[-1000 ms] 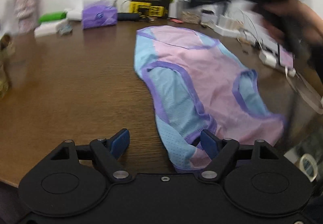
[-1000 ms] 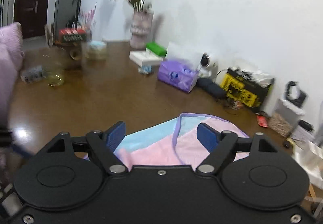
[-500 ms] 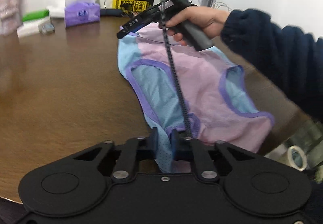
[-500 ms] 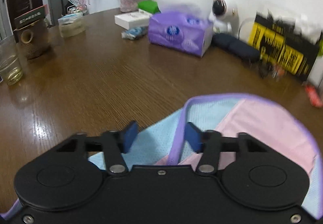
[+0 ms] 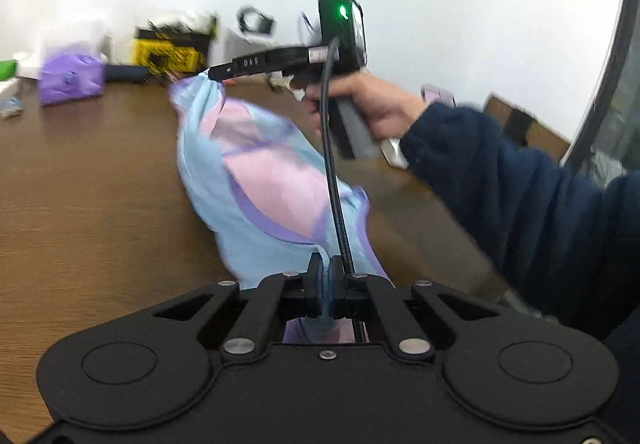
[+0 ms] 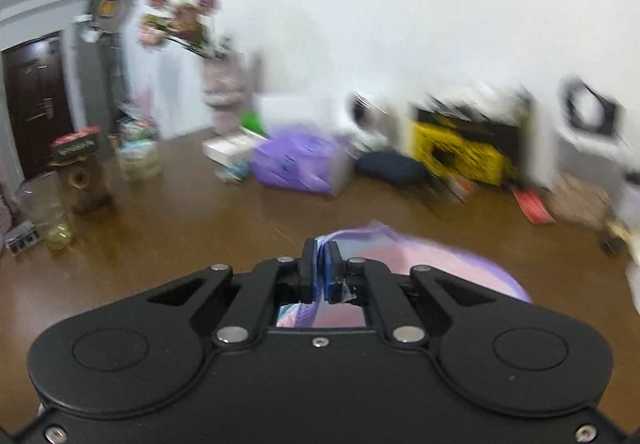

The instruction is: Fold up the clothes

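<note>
Now both grippers, spread a second ago, pinch garment (image 5: 256, 180) edges: left gripper (image 5: 325, 278) lower centre, right gripper (image 6: 321, 268) centre; cloth lifts off table (image 5: 80, 180), fold starting.

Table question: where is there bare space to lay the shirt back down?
Bare wood on the table lies between the shirt and the purple tissue pack. The back edge along the wall is crowded: yellow box, vase, glass.
</note>
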`<state>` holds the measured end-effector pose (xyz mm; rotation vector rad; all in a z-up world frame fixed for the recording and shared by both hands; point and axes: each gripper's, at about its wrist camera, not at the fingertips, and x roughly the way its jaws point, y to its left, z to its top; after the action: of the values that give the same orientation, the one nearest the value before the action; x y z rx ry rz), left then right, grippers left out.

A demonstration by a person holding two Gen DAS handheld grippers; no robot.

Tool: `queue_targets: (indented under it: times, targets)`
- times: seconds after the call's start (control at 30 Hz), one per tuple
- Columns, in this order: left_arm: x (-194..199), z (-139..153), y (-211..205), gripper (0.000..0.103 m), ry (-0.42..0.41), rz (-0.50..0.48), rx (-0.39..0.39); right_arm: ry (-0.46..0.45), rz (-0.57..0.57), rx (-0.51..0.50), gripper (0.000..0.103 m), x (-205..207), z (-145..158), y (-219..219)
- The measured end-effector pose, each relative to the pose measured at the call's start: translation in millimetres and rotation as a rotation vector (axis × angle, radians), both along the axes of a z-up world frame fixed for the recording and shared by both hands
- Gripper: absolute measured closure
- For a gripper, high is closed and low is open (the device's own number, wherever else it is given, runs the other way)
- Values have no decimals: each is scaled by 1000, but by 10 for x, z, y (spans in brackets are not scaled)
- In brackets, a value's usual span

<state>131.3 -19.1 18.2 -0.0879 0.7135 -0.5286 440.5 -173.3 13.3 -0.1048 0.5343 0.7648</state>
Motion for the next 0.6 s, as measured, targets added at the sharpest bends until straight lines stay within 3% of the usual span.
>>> queue_targets:
  times: [0.07, 0.1, 0.17, 0.2, 0.23, 0.27, 0.37, 0.47, 0.53, 0.57, 0.6]
  targets:
    - [25, -36, -34, 92, 88, -23, -15, 10, -39, -83, 33, -108, -92, -163]
    - [-7, -12, 38, 88, 87, -36, -75, -5, -25, -83, 28, -186, -93, -243]
    - [-76, 36, 213, 66, 70, -45, -203, -36, 2, -46, 28, -333, -20, -422]
    - [-80, 42, 234, 56, 68, -43, -214, -33, 8, -34, 28, -358, 28, -473]
    - [-100, 53, 411, 39, 34, 30, -255, -35, 7, -26, 28, -362, 72, -494]
    - [-75, 31, 490, 34, 23, 99, -227, -46, 3, -17, 27, -349, 145, -496]
    - [81, -104, 568, 34, 31, 251, -75, -87, 28, -32, 27, -219, 282, -310]
    - [273, -300, 417, 38, 33, 244, 53, -60, 77, -57, 28, 114, 229, 51]
    - [373, -363, 323, 53, 16, 220, 87, -35, 87, -90, 28, 308, 156, 239]
    - [416, -364, 283, 64, 20, 199, 88, -16, 98, -117, 28, 453, 81, 366]
    - [442, -347, 269, 69, 40, 176, 73, 0, 107, -138, 28, 570, 17, 468]
